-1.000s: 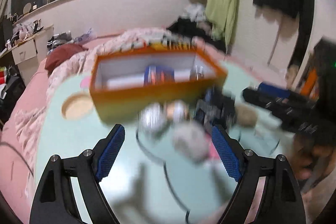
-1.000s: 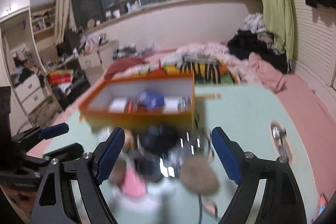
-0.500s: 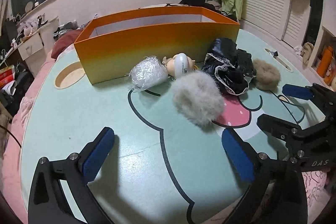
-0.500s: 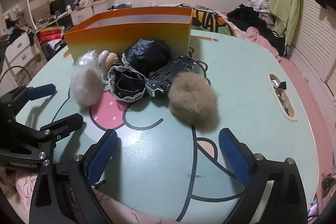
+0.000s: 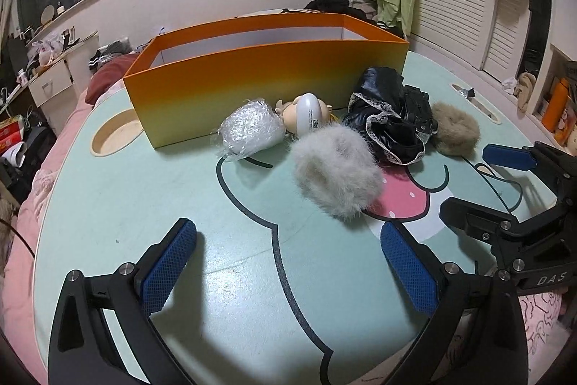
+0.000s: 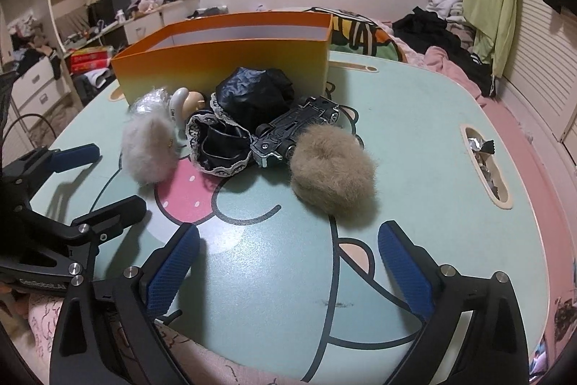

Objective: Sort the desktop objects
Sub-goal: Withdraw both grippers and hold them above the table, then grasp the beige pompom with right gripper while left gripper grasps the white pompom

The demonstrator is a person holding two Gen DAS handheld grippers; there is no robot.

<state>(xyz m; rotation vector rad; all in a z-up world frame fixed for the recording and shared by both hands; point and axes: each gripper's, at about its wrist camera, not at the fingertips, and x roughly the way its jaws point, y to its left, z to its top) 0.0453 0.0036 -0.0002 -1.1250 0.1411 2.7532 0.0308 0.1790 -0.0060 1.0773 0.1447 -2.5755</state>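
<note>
Desktop clutter sits bunched against the orange cardboard box (image 5: 252,89) on the mint cartoon-print table (image 5: 144,190): grey fur pompom (image 5: 335,172) nearest left gripper (image 5: 288,262), tan fur pompom (image 6: 333,168) nearest right gripper (image 6: 288,262). Both jaws wide apart, empty, probably staged for pickup.

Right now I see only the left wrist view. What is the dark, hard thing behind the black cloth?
Observer: A toy car, lying upside down with its wheels up.
Operator: Does the brown puff touch it?
Observer: It appears so. The puff rests against the car's near end.
Operator: Is the right gripper holding anything?
Observer: No. It is open, its jaws have just been opening, and nothing lies between them.
</note>
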